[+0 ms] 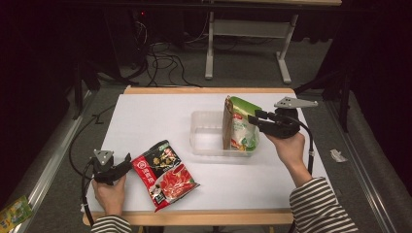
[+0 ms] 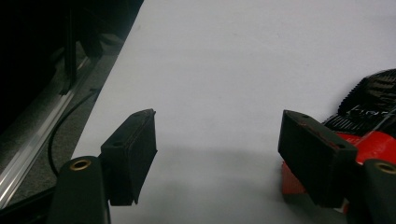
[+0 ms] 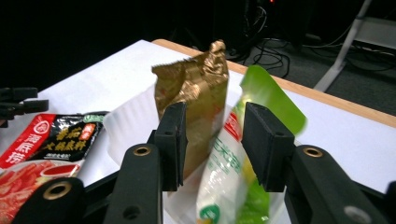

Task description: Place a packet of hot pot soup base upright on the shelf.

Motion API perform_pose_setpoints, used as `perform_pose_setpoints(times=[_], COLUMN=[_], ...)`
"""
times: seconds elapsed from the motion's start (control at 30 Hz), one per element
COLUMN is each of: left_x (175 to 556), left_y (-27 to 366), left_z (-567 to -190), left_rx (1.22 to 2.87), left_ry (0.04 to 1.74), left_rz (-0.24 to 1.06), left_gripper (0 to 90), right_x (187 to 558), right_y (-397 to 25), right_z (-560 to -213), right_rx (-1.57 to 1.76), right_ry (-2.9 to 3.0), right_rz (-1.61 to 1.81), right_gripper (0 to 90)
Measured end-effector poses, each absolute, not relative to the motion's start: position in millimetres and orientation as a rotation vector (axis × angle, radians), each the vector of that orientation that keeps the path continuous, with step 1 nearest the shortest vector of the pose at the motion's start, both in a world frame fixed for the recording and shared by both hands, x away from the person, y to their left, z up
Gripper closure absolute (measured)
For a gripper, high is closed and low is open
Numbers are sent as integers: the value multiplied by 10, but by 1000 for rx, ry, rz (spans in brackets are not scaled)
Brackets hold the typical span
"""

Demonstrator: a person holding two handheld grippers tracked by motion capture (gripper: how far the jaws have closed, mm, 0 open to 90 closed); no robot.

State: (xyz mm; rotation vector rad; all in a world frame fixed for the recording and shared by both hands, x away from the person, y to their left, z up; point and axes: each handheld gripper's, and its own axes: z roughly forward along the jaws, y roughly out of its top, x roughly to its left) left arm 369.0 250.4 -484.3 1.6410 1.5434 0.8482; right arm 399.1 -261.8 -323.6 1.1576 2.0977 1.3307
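A clear plastic container [image 1: 204, 133] [image 3: 126, 121] stands in the middle of the white table. A gold pouch [image 1: 227, 121] [image 3: 196, 84] stands upright in it. A green-and-white pouch [image 1: 243, 131] [image 3: 224, 182] leans beside it, at the container's right end. My right gripper [image 1: 253, 118] [image 3: 215, 135] reaches in from the right, its jaws half closed around the green pouch's upper part, with the gold pouch close against the left jaw. A red-and-black pouch [image 1: 165, 174] [image 2: 373, 135] [image 3: 42, 149] lies flat at the front left. My left gripper [image 1: 127, 162] [image 2: 217, 144] rests open just left of it, holding nothing.
Bare white tabletop [image 1: 155, 116] stretches left of the container. The table's wooden edge [image 1: 194, 217] runs along the front. On the floor are cables [image 1: 165, 63], a white table frame [image 1: 248, 29], a small green packet [image 1: 14, 212] and a paper scrap [image 1: 338, 155].
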Motion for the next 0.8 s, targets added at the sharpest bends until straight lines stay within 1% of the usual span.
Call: perform_pose_setpoints(times=[0.8], left_x=[3689], left_y=[2505], left_z=[-4843], left_rx=[1647], left_ry=[1542], left_rz=[848], left_gripper=[285], right_x=[3676], right_y=[-2989], right_z=[-3380], right_rx=[1166], right_ry=[2018], right_rz=[1301], right_gripper=[579])
